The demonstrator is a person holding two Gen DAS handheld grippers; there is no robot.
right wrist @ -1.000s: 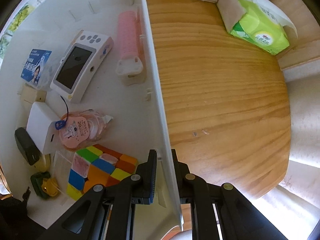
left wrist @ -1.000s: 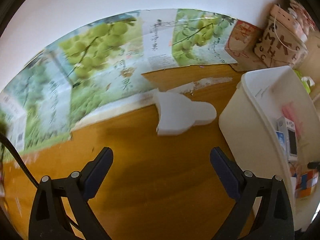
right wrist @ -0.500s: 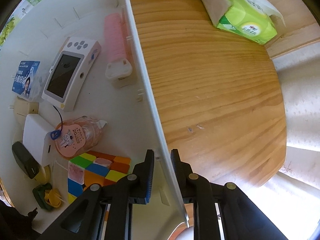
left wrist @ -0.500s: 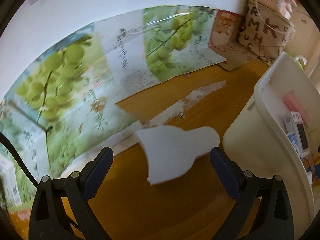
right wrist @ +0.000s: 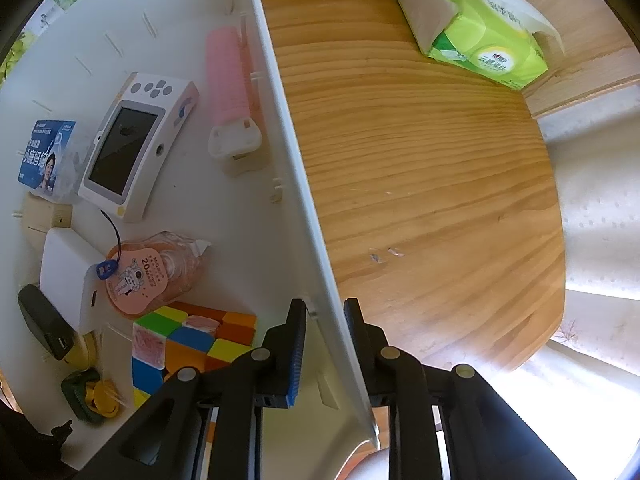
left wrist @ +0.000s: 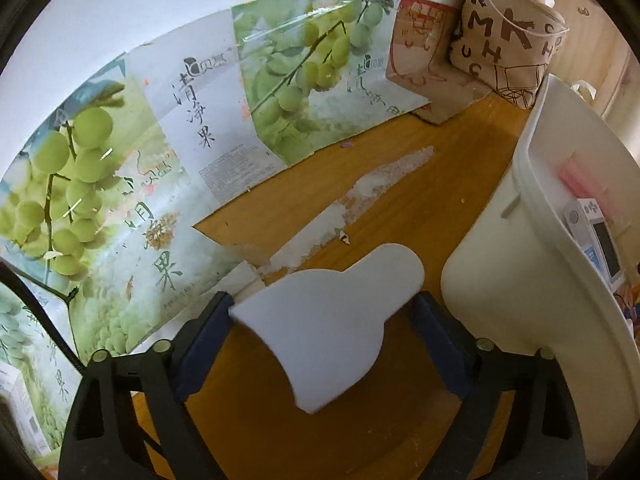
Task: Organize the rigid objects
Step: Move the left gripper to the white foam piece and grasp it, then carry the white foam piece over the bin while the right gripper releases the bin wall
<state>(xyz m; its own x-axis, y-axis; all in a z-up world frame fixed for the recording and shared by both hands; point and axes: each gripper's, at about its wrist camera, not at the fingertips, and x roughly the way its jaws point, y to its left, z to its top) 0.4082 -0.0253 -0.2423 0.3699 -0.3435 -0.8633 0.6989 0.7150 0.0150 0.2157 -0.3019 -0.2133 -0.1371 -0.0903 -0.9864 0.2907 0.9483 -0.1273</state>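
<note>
A flat white bell-shaped piece [left wrist: 336,320] lies on the wooden table between the fingers of my left gripper [left wrist: 320,312]; the jaws stand wide on either side of it, open. My right gripper [right wrist: 325,312] is shut on the rim of the white bin [right wrist: 292,152], one finger inside and one outside. The white bin also shows at the right of the left wrist view [left wrist: 516,264]. Inside it lie a white handheld console [right wrist: 132,148], a pink roller [right wrist: 230,96], a Rubik's cube [right wrist: 188,344], a pink packet [right wrist: 152,276] and a blue box [right wrist: 44,156].
Grape-printed cardboard [left wrist: 160,152] leans along the wall behind the table. A lettered fabric bag [left wrist: 508,36] stands at the back right. A green tissue pack [right wrist: 480,28] lies on the table beyond the bin. The table's edge [right wrist: 556,280] runs at the right.
My left gripper has moved forward toward the white piece, which now sits between its fingers. The right gripper stays clamped on the bin rim; the bin has shifted slightly.
</note>
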